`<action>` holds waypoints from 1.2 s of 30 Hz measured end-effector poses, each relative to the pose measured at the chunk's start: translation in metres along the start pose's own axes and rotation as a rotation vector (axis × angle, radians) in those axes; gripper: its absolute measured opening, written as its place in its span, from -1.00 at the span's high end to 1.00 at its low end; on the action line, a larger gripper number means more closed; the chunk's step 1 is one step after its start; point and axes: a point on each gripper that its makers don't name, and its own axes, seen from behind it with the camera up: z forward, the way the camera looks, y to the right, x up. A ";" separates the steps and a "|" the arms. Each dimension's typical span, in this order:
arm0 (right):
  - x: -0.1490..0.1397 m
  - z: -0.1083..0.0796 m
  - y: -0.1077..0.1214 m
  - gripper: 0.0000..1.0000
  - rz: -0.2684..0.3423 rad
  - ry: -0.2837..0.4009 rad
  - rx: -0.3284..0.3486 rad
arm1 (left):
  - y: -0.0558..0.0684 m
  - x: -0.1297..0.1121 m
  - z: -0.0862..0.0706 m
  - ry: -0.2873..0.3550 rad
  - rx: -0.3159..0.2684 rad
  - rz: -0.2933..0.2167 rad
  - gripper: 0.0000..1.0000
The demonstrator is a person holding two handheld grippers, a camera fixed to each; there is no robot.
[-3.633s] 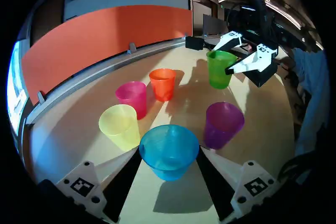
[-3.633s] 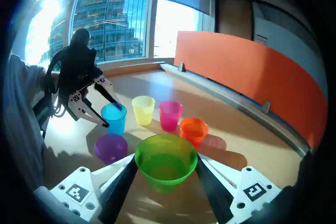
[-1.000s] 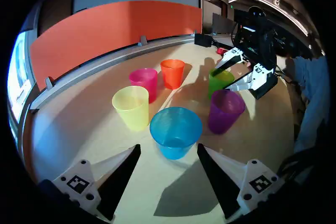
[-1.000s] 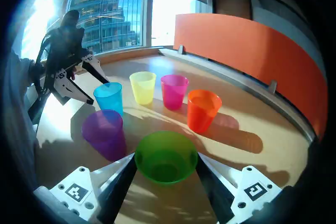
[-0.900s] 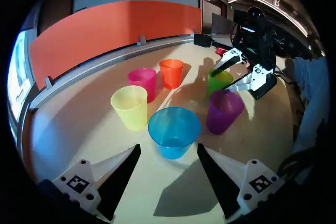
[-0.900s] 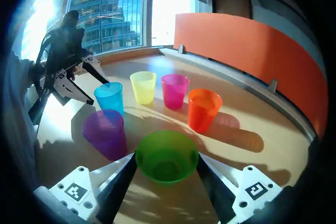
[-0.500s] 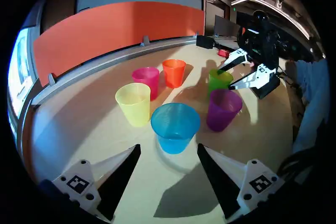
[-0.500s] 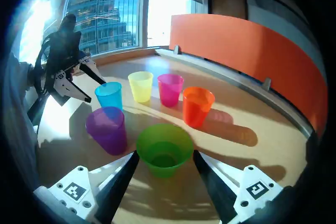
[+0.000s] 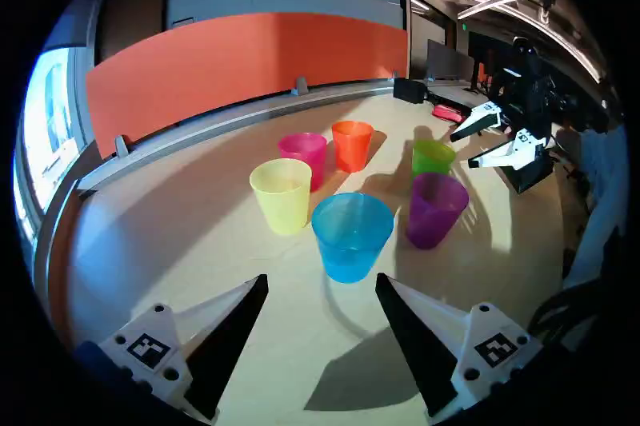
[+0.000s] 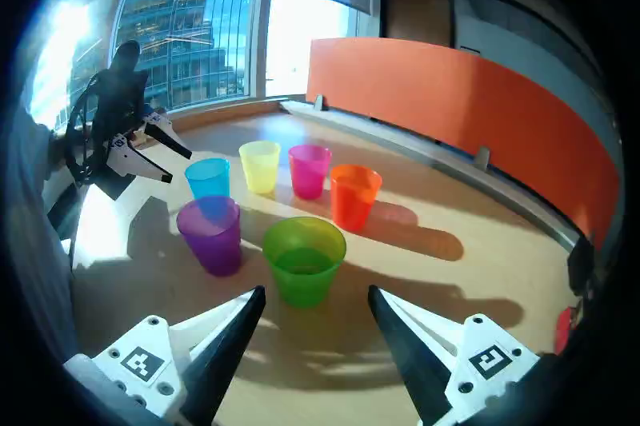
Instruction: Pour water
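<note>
Left gripper view: looking along the left gripper (image 9: 320,277), fingers spread wide, pinching nothing. Seeing a blue cup (image 9: 353,238) standing upright on the table (image 9: 184,242) just past the fingertips, seemingly clear of both. Seeing a yellow cup (image 9: 281,197) just beside it, a pink cup (image 9: 302,158) and an orange cup (image 9: 352,146) farther back, and a purple cup (image 9: 436,210) and a green cup (image 9: 433,158) on the other side. All standing upright, forming a loose ring. Seeing the right gripper (image 9: 462,152) hovering near the green cup, fingers spread, holding nothing. Right gripper view: looking at the green cup standing just ahead of the spread fingertips, not being touched. Not managing to tell whether any cup is holding water. Seeing an orange panel (image 10: 480,122) running along the table's far edge.
</note>
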 end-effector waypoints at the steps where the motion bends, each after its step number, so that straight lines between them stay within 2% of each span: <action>1: 0.000 -0.003 0.001 -0.98 0.003 0.005 -0.008 | -0.001 0.001 -0.001 0.008 0.008 -0.001 -1.00; 8: 0.007 -0.020 0.007 -0.98 0.021 0.053 -0.065 | -0.011 0.011 -0.012 0.084 0.082 -0.001 -1.00; 14: 0.014 -0.037 0.022 -0.99 0.037 0.097 -0.146 | -0.025 0.024 -0.027 0.159 0.162 -0.013 -1.00; 21: 0.031 -0.055 0.034 -0.98 0.066 0.171 -0.233 | -0.035 0.040 -0.043 0.254 0.233 -0.021 -1.00; 29: 0.046 -0.072 0.049 -0.99 0.097 0.263 -0.341 | -0.051 0.055 -0.061 0.347 0.318 -0.069 -1.00; 36: 0.052 -0.086 0.070 -0.98 0.146 0.327 -0.461 | -0.057 0.071 -0.078 0.440 0.389 -0.090 -1.00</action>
